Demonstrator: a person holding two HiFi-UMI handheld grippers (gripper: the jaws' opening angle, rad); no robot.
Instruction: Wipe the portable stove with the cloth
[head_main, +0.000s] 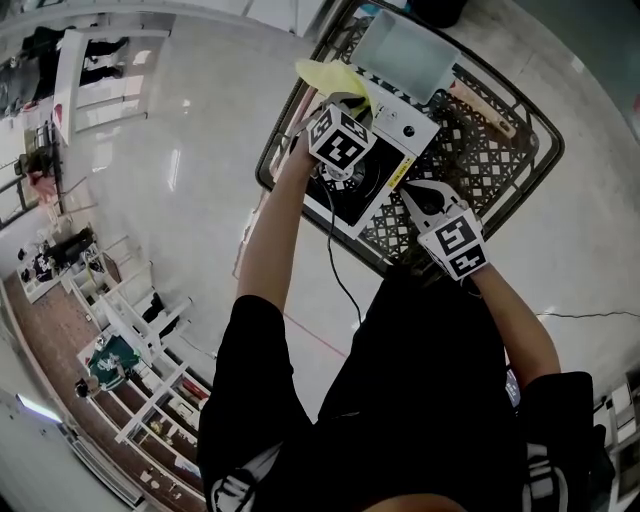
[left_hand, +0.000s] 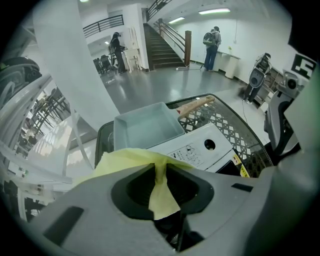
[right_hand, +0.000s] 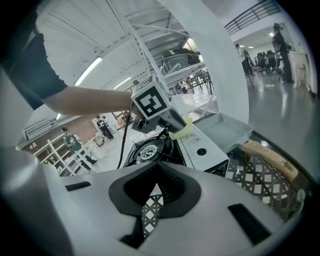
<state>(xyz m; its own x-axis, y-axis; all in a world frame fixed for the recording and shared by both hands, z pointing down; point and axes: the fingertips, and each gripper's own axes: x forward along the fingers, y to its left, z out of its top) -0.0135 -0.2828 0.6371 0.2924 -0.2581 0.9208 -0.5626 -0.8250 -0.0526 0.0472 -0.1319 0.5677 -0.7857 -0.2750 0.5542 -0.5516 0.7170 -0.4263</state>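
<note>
large indoor hall: glossy floor (left_hand: 165, 87), staircase (left_hand: 162, 50), white shelving racks (head_main: 130, 330).

Floor (head_main: 180, 150): pale grey, glossy, mirrors the lights around you
Staircase (left_hand: 162, 47): dark, ahead of you, against the white far wall
Shelving racks (head_main: 140, 330): white, at your left
Ceiling lights (left_hand: 214, 11): long strips, lit

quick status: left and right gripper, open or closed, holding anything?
Left gripper: closed on the yellow cloth.
Right gripper: closed, holding nothing.
</note>
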